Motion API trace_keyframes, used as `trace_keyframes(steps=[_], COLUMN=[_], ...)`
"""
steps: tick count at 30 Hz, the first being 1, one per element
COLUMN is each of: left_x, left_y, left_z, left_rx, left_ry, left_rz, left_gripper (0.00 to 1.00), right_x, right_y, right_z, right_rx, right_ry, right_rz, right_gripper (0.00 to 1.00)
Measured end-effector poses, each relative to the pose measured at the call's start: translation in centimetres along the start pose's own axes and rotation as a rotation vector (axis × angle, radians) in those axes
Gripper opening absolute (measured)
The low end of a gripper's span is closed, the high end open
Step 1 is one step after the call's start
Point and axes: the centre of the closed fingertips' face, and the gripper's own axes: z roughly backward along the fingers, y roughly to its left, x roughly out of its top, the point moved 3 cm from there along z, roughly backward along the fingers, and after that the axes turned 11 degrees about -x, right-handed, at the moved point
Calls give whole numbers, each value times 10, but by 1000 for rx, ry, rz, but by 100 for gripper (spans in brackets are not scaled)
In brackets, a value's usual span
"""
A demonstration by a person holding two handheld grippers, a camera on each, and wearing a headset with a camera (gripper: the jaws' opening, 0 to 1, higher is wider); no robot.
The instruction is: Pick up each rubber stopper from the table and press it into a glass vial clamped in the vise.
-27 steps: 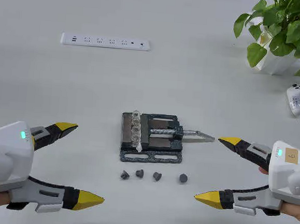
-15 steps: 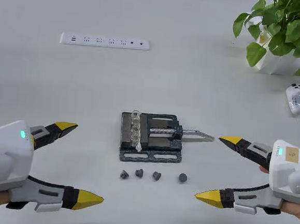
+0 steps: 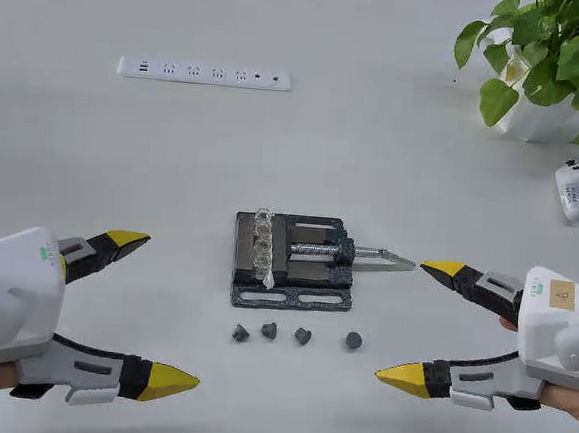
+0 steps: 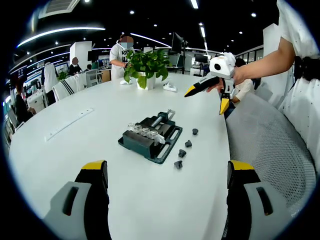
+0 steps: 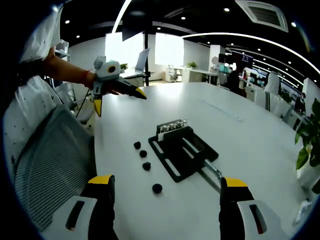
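Down near the front edge of the table (image 3: 123,163), the right gripper (image 3: 404,322) hung with its two yellow-tipped jaws spread wide and nothing between them. The left gripper (image 3: 162,307) was the same on the other side, wide open and empty. Both pointed inward, toward the middle.

Between them lay the four rubber stoppers (image 3: 302,335), small and dark, in a row that ran from left to right. The stopper at the right end (image 3: 354,339) sat a bit apart from the other three, just to the left of the right gripper. That gripper looked nearer to it than the left gripper was to the stopper at the left end (image 3: 241,333), so the right side likely had the shorter reach.

Just behind the stoppers sat the dark vise (image 3: 305,273). The glass vials (image 3: 263,243) stood on its left side, in a line that ran away from the person. Its screw handle (image 3: 382,256) poked out to the right.

Farther off were a white power strip (image 3: 205,72), a green plant (image 3: 544,46) and a white game controller (image 3: 573,189). A tan sticker (image 3: 562,296) on the right gripper had a mark too small to read. No other writing could be read.
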Motion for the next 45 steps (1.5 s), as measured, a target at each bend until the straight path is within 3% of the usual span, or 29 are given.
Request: trace_keyframes(steps=[18, 33, 45], left_x=[-1, -4, -4], left_y=[0, 1, 4], left_z=[-2, 0, 0], left_rx=[-8, -9, -8], left_ry=[-13, -17, -22], left_rz=[1, -1, -4], left_gripper=[99, 99, 99], right_x=[5, 17, 16], right_y=[0, 7, 13], right_z=[-3, -12, -19], right_rx=[23, 86, 133], right_ry=[36, 75, 113], right_rz=[12, 60, 82], right_gripper=[78, 70, 60])
